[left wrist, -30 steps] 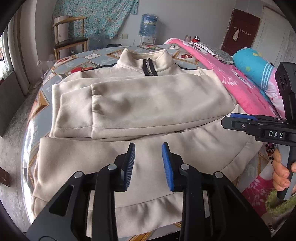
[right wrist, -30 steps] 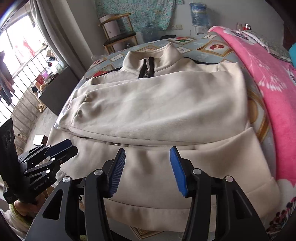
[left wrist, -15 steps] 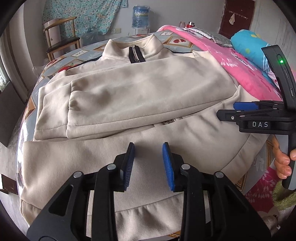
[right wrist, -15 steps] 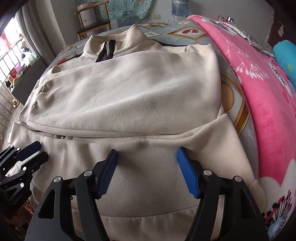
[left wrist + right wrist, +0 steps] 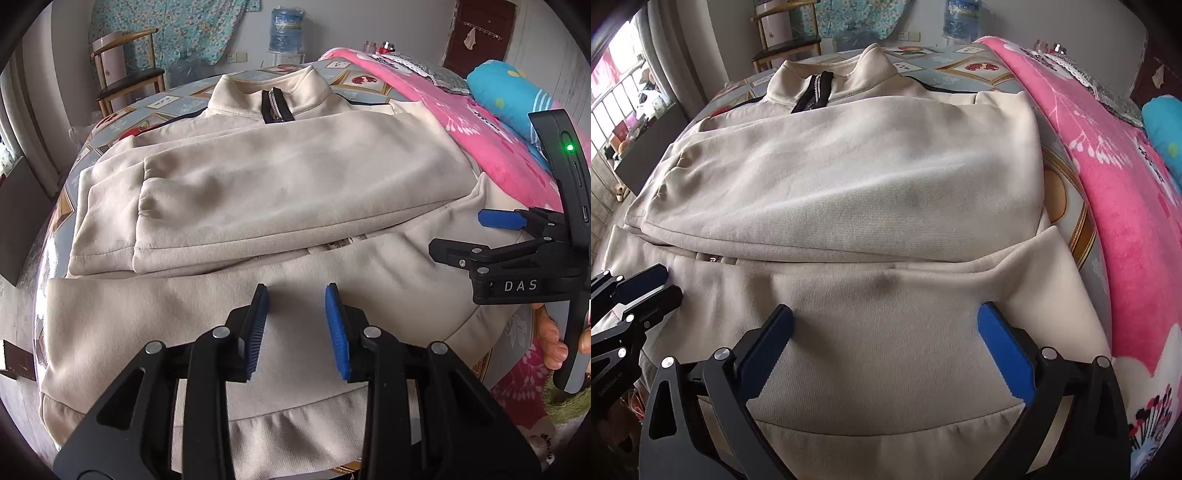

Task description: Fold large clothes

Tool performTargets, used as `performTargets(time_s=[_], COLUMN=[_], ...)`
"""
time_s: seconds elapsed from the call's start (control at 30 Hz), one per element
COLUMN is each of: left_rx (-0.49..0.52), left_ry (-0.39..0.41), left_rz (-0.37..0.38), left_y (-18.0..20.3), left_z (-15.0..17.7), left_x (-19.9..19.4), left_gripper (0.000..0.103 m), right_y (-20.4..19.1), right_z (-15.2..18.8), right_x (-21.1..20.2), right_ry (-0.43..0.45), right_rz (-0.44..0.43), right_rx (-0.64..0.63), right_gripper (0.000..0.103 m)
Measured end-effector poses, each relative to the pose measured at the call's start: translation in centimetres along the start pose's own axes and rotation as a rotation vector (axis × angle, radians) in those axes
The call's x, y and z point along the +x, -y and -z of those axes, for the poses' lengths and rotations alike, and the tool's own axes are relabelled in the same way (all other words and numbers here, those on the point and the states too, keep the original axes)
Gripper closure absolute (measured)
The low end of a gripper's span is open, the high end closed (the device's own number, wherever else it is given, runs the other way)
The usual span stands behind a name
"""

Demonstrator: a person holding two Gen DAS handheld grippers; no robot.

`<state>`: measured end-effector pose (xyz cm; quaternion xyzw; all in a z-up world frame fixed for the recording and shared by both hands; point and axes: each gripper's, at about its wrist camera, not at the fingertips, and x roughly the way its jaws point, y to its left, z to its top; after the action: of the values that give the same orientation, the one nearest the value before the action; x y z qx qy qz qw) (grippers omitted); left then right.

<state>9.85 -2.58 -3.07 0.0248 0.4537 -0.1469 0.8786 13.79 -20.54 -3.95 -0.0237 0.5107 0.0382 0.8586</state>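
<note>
My cream zip-collar fleece sweatshirt (image 5: pixel 280 184) lies flat on the patterned bed sheet (image 5: pixel 1067 206), sleeves folded across its chest. My left gripper (image 5: pixel 296 325) hovers narrowly parted over the hem with nothing between its pads, while my right gripper (image 5: pixel 886 350) is opening wide above the same hem, empty.

The broad cream zip-collar sweatshirt (image 5: pixel 849 177) lay flat, offering open passage above; a plush pink blanket (image 5: pixel 1126 206) crowded its right edge.

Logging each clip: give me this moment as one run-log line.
garment: cream jacket on bed, sleeves folded across chest | left gripper: open above lower body, empty | right gripper: jaws opening, empty, above hem | bottom fold: not yet done
</note>
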Motion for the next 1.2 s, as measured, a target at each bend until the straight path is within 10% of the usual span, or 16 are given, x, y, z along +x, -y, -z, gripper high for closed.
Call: performTargets(time_s=[0.33, 0.57, 1.2], left_rx=[-0.007, 0.026, 0.010], left_ry=[-0.005, -0.025, -0.045], left_rz=[0.017, 0.041, 0.075], left_y=[0.2, 1.3, 1.1], left_z=[-0.1, -0.2, -0.2], left_x=[0.1, 0.5, 0.8], left_gripper=[0.062, 0.024, 0.009], right_y=[0.0, 0.0, 5.4], right_z=[0.4, 0.3, 1.0], right_x=[-0.1, -0.2, -4.7], right_ry=[0.026, 0.021, 0.113], right_rz=[-0.004, -0.005, -0.073], right_rx=[-0.008, -0.004, 0.126], right_gripper=[0.006, 0.006, 0.006])
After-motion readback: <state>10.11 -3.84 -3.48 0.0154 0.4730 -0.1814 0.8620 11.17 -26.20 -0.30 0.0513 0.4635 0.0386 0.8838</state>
